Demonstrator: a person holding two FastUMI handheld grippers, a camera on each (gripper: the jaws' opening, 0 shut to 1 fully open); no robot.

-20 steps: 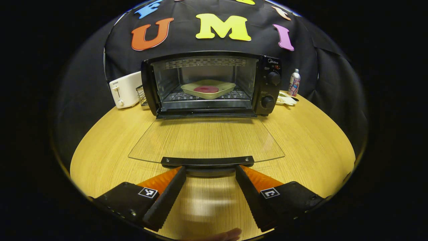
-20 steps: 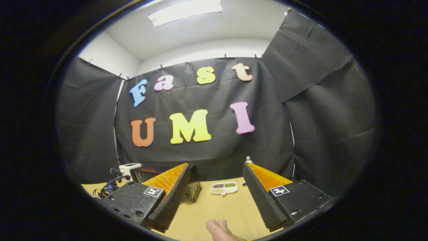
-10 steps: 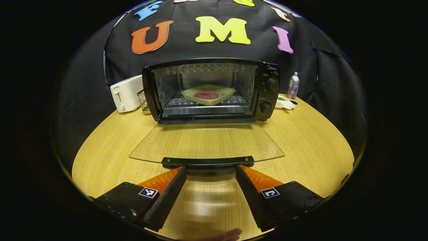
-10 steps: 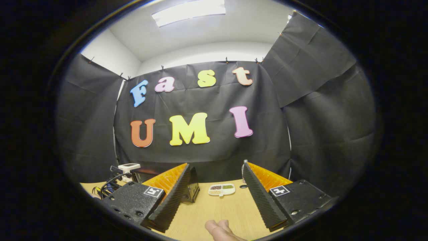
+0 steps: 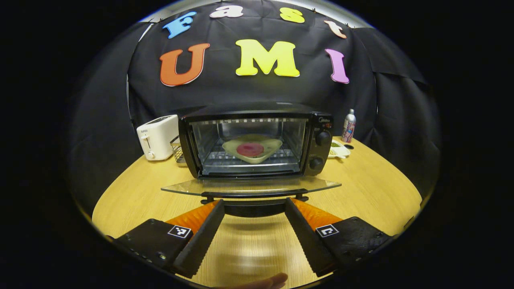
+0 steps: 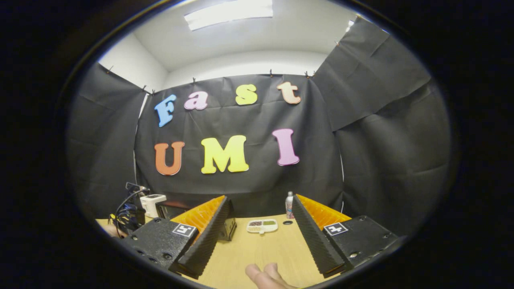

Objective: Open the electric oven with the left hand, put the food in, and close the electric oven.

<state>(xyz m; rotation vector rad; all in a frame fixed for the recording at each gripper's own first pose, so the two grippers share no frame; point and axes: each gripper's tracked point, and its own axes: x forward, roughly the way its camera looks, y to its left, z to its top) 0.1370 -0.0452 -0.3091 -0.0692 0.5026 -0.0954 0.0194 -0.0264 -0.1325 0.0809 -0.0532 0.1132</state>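
The black electric oven stands at the table's back with its glass door swung down, seen almost edge-on. Inside, on the rack, a beige dish holds a round red piece of food. The door's black handle lies just above and across the tips of my left gripper, which is open and closes on nothing. My right gripper is open and empty, held off to the side above the table. A corner of the oven peeks out behind its left finger.
A white toaster and a wire rack stand left of the oven. A small divided snack tray and a bottle sit to its right. The round wooden table reaches the booth's cloth wall. A person's fingers show low down.
The door's glass went from a wide flat sheet to a thin, nearly edge-on strip, its handle staying at my left fingertips. The oven now sits lower and smaller. The right view swung slightly.
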